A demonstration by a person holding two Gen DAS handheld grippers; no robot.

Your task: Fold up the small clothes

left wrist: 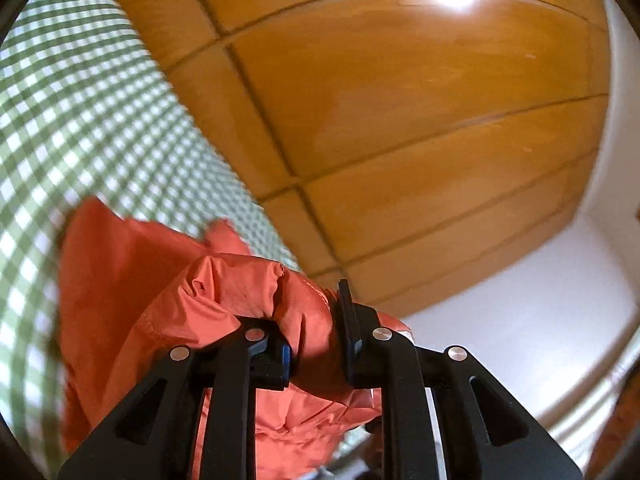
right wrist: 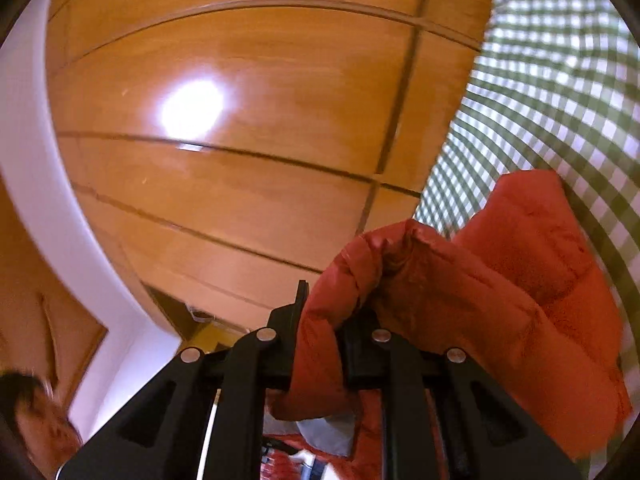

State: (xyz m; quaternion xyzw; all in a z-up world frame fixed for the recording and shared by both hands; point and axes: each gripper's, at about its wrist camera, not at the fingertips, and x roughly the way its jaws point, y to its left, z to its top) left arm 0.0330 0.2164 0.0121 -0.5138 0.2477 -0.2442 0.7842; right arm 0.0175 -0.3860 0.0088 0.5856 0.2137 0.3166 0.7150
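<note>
Evidently both tools are lifting the crinkled orange fabric garment (left wrist: 224,292) above the green-checked cloth (left wrist: 80,120): the left gripper (left wrist: 316,344) and right gripper (right wrist: 320,340) are each pinching an edge. Next likely calls for laying it flat.
</note>
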